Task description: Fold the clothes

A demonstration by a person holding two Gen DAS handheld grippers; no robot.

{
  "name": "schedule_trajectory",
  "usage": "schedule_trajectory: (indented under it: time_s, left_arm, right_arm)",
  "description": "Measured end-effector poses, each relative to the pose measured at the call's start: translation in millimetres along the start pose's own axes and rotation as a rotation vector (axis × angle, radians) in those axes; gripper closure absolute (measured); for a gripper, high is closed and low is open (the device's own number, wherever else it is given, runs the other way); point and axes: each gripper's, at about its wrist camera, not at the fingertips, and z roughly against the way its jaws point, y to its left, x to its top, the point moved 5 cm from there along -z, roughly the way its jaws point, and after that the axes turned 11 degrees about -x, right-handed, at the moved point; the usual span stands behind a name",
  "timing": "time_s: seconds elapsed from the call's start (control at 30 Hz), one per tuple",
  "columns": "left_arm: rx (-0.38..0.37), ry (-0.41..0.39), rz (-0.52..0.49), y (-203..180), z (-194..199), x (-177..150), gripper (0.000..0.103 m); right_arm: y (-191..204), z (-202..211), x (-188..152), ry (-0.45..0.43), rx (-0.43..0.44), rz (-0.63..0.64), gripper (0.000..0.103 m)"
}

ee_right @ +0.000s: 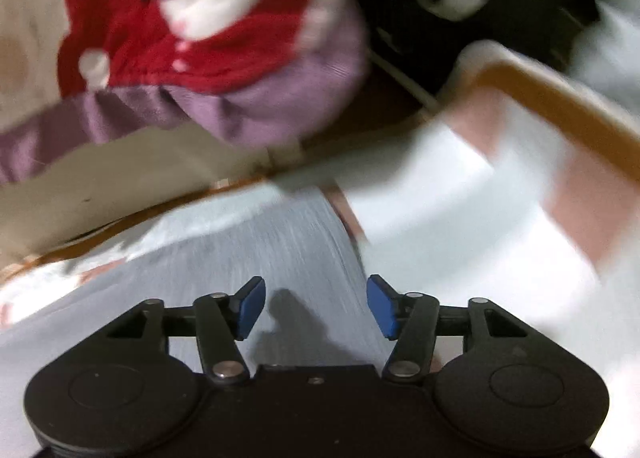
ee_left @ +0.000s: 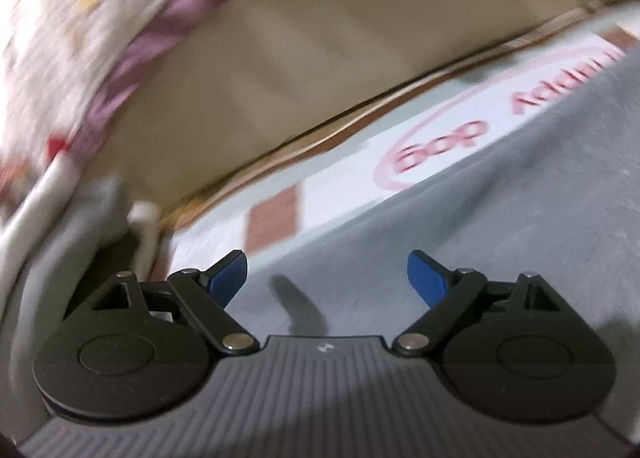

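A grey garment (ee_left: 500, 226) lies flat on a white table cover, filling the lower right of the left wrist view. My left gripper (ee_left: 326, 278) is open and empty just above it, blue pads (ee_left: 228, 274) wide apart. In the right wrist view the same grey garment (ee_right: 260, 242) runs from the middle to the lower left, its edge near the right pad. My right gripper (ee_right: 316, 308) is open and empty above it. Both views are blurred by motion.
The white cover (ee_left: 460, 126) has brown squares and a red printed logo; it also shows in the right wrist view (ee_right: 460, 218). A beige bed side (ee_left: 300, 58) with a floral red and purple quilt (ee_right: 208, 38) lies behind. A wooden edge (ee_right: 560, 106) runs at right.
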Motion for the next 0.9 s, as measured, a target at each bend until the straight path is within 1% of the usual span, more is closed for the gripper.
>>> schedule_trajectory:
  time_s: [0.03,0.13,0.17,0.23,0.3,0.37,0.4,0.47,0.5,0.57,0.6,0.63,0.67,0.7,0.77,0.83,0.9]
  left_arm:
    - [-0.011,-0.001,0.071,12,11,-7,0.016]
    - [-0.074,-0.025,0.212,35,46,-35,0.016]
    - [-0.091,-0.015,0.225,38,55,-45,0.016]
    - [-0.096,0.027,0.224,41,70,-71,0.016]
    - [-0.053,0.071,0.213,44,84,-95,0.016]
    - [0.024,0.122,0.218,53,97,-116,0.015]
    - [0.055,0.153,0.255,60,104,-128,0.015]
    - [0.028,0.192,0.394,71,112,-143,0.016]
    - [-0.047,0.187,0.495,75,116,-147,0.016]
    - [-0.253,0.132,0.707,75,126,-151,0.016]
    - [-0.343,0.106,0.782,71,130,-152,0.016]
    - [-0.41,0.084,0.833,67,132,-152,0.016]
    - [-0.453,0.059,0.866,62,133,-151,0.016]
    - [-0.484,0.044,0.874,56,134,-148,0.016]
    - [-0.54,0.049,0.839,42,133,-140,0.016]
    - [-0.595,0.091,0.8,27,131,-136,0.016]
    - [-0.64,0.153,0.815,14,127,-139,0.016]
  right_arm:
    - [-11,13,-13,0.027,0.031,-0.022,0.04]
    - [-37,52,-56,0.066,0.095,-0.031,0.039]
    - [-43,63,-71,0.071,0.104,-0.025,0.039]
    - [-53,85,-103,0.082,0.121,-0.011,0.039]
    - [-55,85,-119,0.092,0.142,-0.039,0.039]
    - [-56,83,-134,0.102,0.164,-0.071,0.039]
    - [-57,82,-141,0.106,0.174,-0.087,0.039]
    - [-58,80,-156,0.116,0.196,-0.119,0.038]
    - [-58,80,-164,0.121,0.207,-0.135,0.037]
    - [-56,79,-174,0.132,0.24,-0.153,0.035]
    - [-53,77,-175,0.126,0.262,-0.162,0.035]
    - [-51,75,-174,0.119,0.284,-0.174,0.035]
    - [-49,74,-174,0.111,0.305,-0.186,0.035]
    - [-46,72,-174,0.103,0.327,-0.197,0.034]
    - [-46,66,-171,0.08,0.36,-0.252,0.034]
    - [-49,60,-168,0.077,0.389,-0.323,0.034]
    - [-52,56,-167,0.082,0.416,-0.389,0.034]
